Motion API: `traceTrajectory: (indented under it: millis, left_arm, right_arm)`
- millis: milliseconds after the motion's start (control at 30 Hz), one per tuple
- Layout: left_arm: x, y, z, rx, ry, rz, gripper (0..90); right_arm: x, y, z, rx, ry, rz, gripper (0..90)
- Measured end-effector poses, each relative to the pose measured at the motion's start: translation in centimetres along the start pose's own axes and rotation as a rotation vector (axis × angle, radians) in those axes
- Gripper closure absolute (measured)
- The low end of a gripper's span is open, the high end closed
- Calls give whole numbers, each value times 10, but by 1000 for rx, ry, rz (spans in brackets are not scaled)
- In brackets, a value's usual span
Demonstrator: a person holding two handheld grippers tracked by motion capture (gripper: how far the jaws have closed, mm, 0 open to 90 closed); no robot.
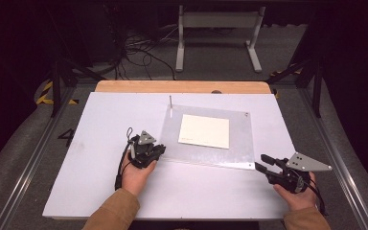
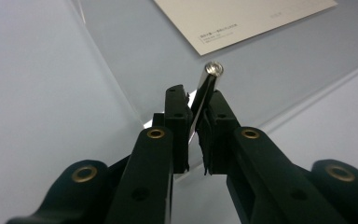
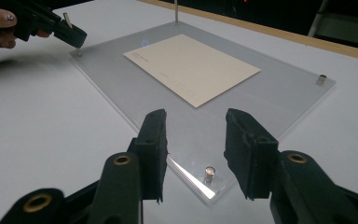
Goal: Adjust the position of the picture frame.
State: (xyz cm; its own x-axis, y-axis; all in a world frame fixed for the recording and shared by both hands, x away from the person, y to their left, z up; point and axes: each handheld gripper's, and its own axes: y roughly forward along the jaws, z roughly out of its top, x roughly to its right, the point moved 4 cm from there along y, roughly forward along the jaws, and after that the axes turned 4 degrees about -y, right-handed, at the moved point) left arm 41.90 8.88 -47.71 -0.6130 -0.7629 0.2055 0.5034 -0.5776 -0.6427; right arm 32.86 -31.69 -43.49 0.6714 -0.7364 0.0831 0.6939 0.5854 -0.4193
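A white table (image 1: 100, 143) is sitting on a grey floor (image 1: 211, 62), with black wires (image 1: 139, 50) lying behind it.

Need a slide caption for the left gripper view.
Left gripper shut on a metal pin above the clear acrylic plate.

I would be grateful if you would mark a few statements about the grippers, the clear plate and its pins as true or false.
1. The left gripper is shut on a metal pin. True.
2. The right gripper grips a pin. False: its jaws stand open on either side of a short stud at the plate's corner.
3. A cream sheet lies on the clear plate. True.
4. The sheet is folded in half. False: it lies flat.
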Motion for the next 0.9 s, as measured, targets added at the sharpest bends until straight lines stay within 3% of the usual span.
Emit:
traceTrajectory:
  millis: [133,167,267,333,400,600,733,900]
  left_arm:
    - [0,-1,0,7,2,-9,760]
    - [0,-3,1,24,-4,-28,760]
    - [1,-12,3,72,-12,-60,557]
    - [2,-19,2,86,12,-66,510]
    - [4,-30,1,98,59,-31,460]
    - [2,-59,-6,126,128,-5,394]
    - [-2,-72,-18,129,113,-25,377]
    - [-3,-79,-25,133,122,-14,369]
  right_arm:
    - [2,0,0,-10,-2,-11,618]
    - [3,0,0,-12,1,-11,615]
    - [4,-1,6,-29,1,3,641]
    - [5,-2,8,-41,3,5,640]
    - [8,-2,11,-69,10,2,642]
    - [15,1,16,-144,19,27,641]
    - [16,10,16,-209,7,35,634]
    - [14,26,8,-302,0,50,634]
